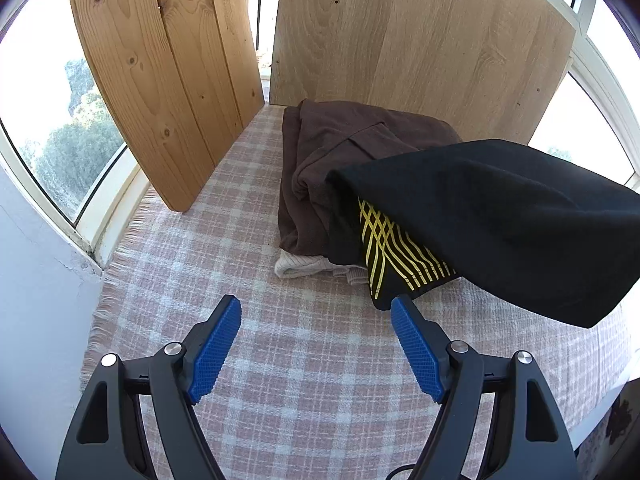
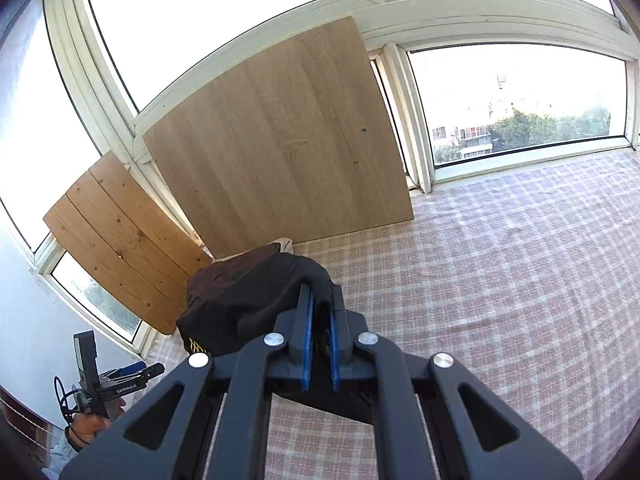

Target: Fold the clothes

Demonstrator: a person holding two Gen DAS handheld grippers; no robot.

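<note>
1. Because the right gripper has its blue pads pinched on a fold of the black garment with yellow crossing stripes, that cloth hangs from it, lifted over the pile and partly above the pink-and-white checked woven blanket.
2. The left gripper has its jaws spread wide and holds nothing; the garment's lower corner, the one with the stripes, hangs just ahead of its right-hand finger, so this gripper is the nearer one to the free edge.
3. The black garment's long axis runs from that striped corner up and to the right in the left wrist view, toward the held end.
4. Under and behind it lies a pile: a folded dark brown knit garment on top of a cream ribbed knit piece, set close to the pale oak-grain board leaning on the window.
5. Judging from this, the black garment may be on its way onto the pile or coming off it to be folded; the pictures fit both.
6. Edges to mind: the pine plank board stands at the left, the blanket's fringe marks the near-left rim, and the window frame closes the far side.
7. Open room lies to the right of the pile, where the right wrist view shows bare blanket stretching to the window.
</note>
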